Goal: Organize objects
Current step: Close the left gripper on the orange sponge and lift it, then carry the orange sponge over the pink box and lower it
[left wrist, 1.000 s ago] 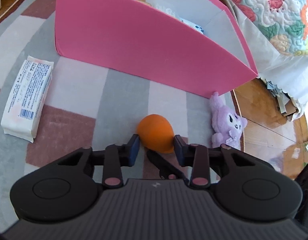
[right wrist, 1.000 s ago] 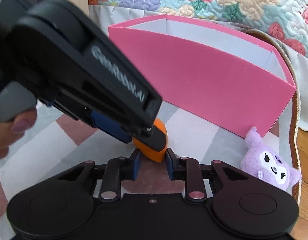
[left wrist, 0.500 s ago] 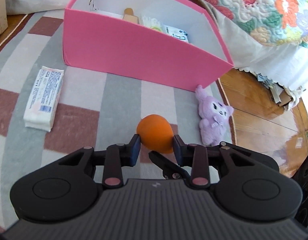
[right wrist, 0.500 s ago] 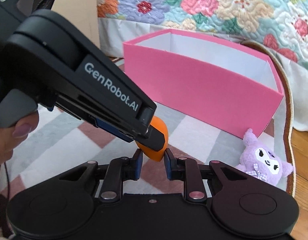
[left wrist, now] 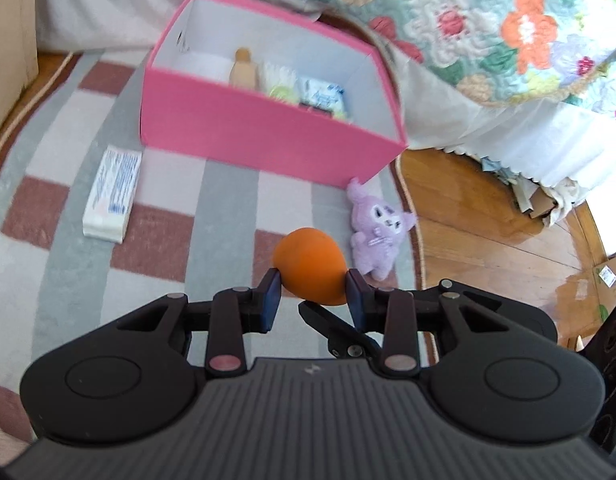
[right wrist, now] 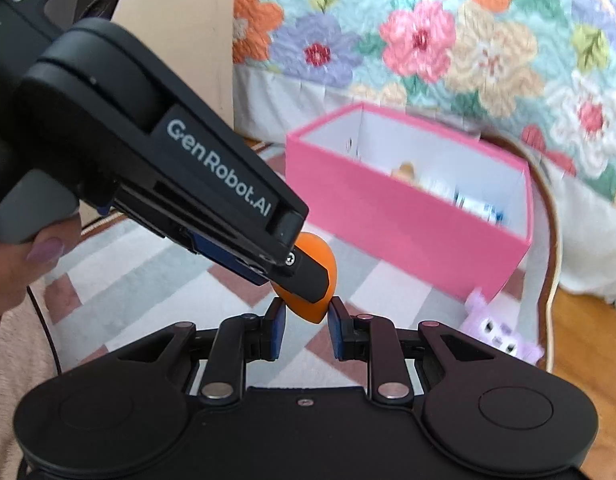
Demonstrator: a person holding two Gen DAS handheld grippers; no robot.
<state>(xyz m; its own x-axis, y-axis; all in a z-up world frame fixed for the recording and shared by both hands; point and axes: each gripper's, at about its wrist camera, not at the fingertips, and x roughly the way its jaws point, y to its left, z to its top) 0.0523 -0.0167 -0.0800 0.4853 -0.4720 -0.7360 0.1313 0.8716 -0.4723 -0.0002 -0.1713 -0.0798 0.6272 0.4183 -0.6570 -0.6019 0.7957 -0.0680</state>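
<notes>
Orange egg-shaped sponge (left wrist: 310,270) hung clear of the rug (left wrist: 156,216), clenched between my left jaws with my right jaws pinching its tip; both had risen with it since a second before; the pink box (left wrist: 264,136) lay lower in view, ready for dropping in.

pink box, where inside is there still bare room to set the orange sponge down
Inside the pink box, the left end is bare, between the left wall and the wooden bottle. From the bottle rightward it is crowded with packets. Outside, the rug is free between the tissue pack and the purple plush.
</notes>
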